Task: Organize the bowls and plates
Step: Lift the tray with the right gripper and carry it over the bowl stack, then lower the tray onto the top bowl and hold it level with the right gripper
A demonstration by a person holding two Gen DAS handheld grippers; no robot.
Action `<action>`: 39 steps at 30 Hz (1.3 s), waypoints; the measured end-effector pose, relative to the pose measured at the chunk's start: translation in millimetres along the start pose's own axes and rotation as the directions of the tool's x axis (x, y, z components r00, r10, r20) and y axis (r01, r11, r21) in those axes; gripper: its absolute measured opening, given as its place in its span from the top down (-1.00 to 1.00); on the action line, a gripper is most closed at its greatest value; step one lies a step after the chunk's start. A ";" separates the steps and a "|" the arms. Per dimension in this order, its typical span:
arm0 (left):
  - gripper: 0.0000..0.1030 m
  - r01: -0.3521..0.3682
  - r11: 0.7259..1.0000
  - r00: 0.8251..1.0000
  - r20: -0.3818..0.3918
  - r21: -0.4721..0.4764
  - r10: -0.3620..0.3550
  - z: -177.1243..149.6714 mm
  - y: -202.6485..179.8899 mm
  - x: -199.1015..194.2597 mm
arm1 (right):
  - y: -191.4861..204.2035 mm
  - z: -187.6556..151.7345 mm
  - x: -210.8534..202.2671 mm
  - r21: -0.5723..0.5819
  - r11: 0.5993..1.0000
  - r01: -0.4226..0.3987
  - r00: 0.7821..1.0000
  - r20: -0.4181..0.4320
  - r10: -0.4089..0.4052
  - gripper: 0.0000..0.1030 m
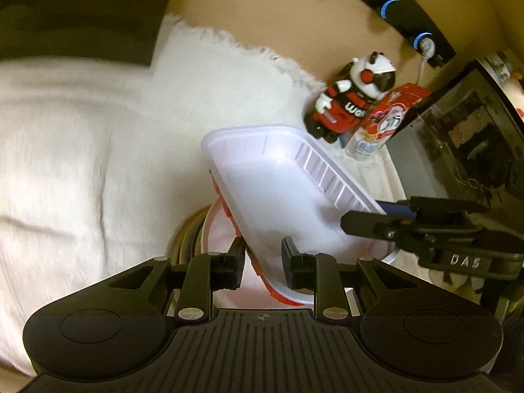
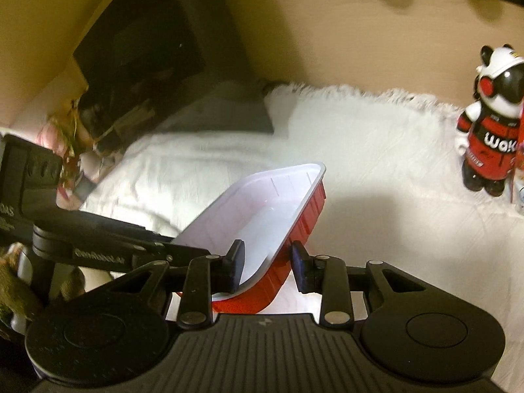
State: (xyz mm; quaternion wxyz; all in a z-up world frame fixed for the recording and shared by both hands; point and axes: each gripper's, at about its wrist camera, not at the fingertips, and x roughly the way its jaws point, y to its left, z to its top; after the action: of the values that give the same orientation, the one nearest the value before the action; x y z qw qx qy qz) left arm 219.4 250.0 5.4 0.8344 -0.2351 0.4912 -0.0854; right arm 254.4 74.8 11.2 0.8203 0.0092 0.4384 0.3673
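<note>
One rectangular tray (image 1: 278,190), white inside and red outside, hangs tilted above the white furry surface (image 1: 82,137), pinched by two claws: the left claw (image 1: 263,255) nips its near rim, and the right claw (image 2: 267,263) nips its right-hand wall. Beneath it in the left view sits one round white bowl (image 1: 216,229). At the far right stand one panda figurine (image 1: 350,95) and one red carton (image 1: 389,114).

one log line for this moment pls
left gripper: grips tray rim | right gripper: grips opposite rim | rectangular red-and-white tray: tilted, above white blanket
</note>
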 end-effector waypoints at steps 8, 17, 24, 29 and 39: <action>0.60 0.017 0.996 0.999 -0.041 -0.089 -0.020 -14.0 15.6 9.7 | 1.7 -22.6 17.5 -0.027 0.999 0.019 0.998 -0.065 -0.021 0.39; 0.61 0.010 0.998 0.998 -0.053 -0.058 -0.013 -16.1 15.5 8.6 | 2.6 -22.5 18.6 -0.034 0.999 0.013 0.998 -0.065 -0.016 0.38; 0.61 0.026 0.997 0.997 -0.070 -0.079 -0.032 -23.8 17.5 9.1 | 6.9 -38.0 9.7 -0.053 0.999 0.000 0.997 -0.073 -0.004 0.36; 0.61 0.056 0.993 0.994 -0.087 -0.099 -0.065 -28.3 18.1 11.1 | 4.4 -49.6 7.6 -0.045 0.999 0.011 0.997 -0.080 -0.014 0.35; 0.61 0.061 0.990 0.994 -0.080 -0.129 -0.072 -20.6 22.9 9.8 | 1.6 -44.6 8.8 -0.004 1.000 0.003 0.997 -0.082 -0.003 0.35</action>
State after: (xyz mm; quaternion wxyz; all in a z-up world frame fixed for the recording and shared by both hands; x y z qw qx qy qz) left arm 204.6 260.0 -21.5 0.7931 -0.3000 0.5221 -0.0917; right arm 224.1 67.7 -22.0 0.8021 -0.0082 0.4711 0.3668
